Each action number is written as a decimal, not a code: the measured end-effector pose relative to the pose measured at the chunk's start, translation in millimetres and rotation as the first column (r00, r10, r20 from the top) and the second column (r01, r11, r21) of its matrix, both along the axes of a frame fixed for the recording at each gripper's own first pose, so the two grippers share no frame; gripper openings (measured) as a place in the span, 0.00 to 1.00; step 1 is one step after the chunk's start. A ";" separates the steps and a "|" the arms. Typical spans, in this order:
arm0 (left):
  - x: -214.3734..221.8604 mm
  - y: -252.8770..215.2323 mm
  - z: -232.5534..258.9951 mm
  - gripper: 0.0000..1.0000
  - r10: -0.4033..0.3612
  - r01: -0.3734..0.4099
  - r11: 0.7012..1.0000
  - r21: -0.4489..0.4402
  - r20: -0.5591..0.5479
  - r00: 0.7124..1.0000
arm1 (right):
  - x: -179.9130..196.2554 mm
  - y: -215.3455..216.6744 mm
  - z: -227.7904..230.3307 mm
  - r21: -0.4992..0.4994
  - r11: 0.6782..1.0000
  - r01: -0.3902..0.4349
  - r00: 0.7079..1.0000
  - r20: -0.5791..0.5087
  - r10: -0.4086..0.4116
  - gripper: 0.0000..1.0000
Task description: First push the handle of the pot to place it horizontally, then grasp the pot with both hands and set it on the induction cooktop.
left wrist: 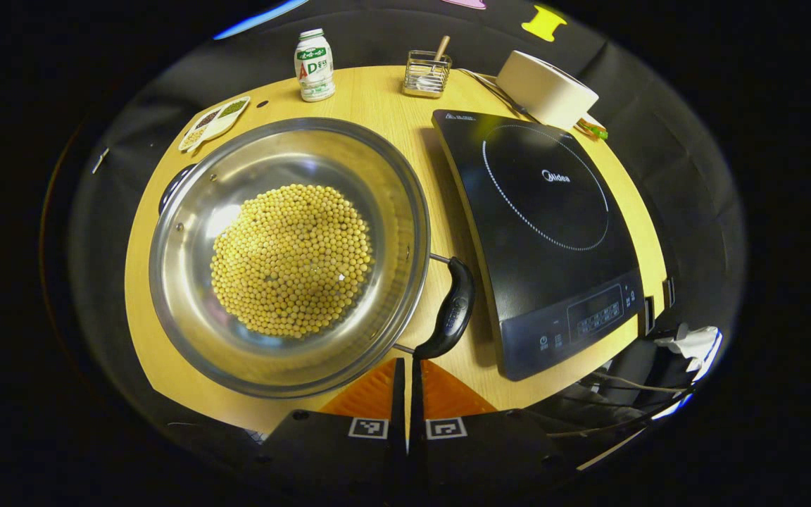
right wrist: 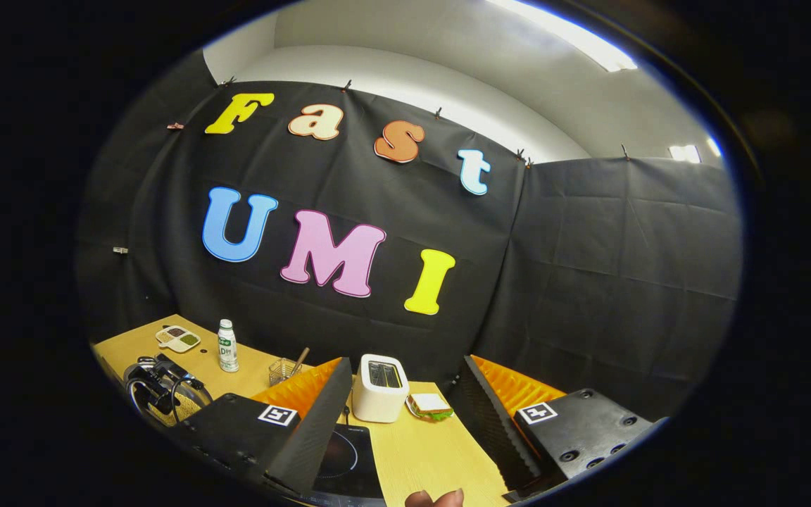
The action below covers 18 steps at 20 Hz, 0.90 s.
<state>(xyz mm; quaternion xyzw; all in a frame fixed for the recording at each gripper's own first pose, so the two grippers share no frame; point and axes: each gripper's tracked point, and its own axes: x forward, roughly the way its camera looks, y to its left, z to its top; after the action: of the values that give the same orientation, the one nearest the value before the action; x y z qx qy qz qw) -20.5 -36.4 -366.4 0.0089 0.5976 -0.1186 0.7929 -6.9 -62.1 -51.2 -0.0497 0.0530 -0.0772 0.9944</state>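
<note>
desk point(left wrist: 377, 98): round-edged wood top, carries everything; largest thing here.
induction cooktop point(left wrist: 546, 232): flat black slab just right of the pot in the left gripper view, control strip at its near edge. Target spot, nothing on the ring.
pot point(left wrist: 286, 253): wide steel pan on the desk, left of the cooktop, not on it. Full of loose yellow beans point(left wrist: 291, 259), heaped in the middle.
toaster point(right wrist: 379, 387): white, at the far desk edge beyond the cooktop. Sandwich point(right wrist: 430, 406) just beside it.
handle point(left wrist: 450, 310): black side grip on the pot's right rim, in the gap between pot and cooktop, just ahead of the left jaws. Second grip shows at the far-left rim.
bottle point(left wrist: 315, 65), wire holder point(left wrist: 426, 74), sample tray point(left wrist: 214, 123): far edge, well apart from the work.
left gripper point(left wrist: 406, 384): jaws clenched together, nothing between them, tips near the handle's lower end.
right gripper point(right wrist: 405, 422): jaws spread wide, released, aimed high at the booth wall, above the cooktop and away from the pot.
step, my read: handle push, not yet clearly done.
how: use the closed left tips as a blunt pusher, contact the handle's end, go slow. Beans will shift if the pot jolts.
risk: pot sliding into the cooktop edge; keep the push light.
</note>
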 end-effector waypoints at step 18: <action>110.9 -30.4 0.1 0.06 0.021 -0.020 1.000 -0.016 0.074 0.997 | 14.9 -20.2 -14.3 -0.032 0.997 0.066 0.997 -0.038 -0.068 0.98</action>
<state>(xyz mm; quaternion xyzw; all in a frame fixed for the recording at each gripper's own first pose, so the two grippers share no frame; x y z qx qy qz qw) 90.4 -66.8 -366.3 0.0012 0.5671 -0.1146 0.8157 8.0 -82.3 -65.5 -0.0649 0.0726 -0.1104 0.9891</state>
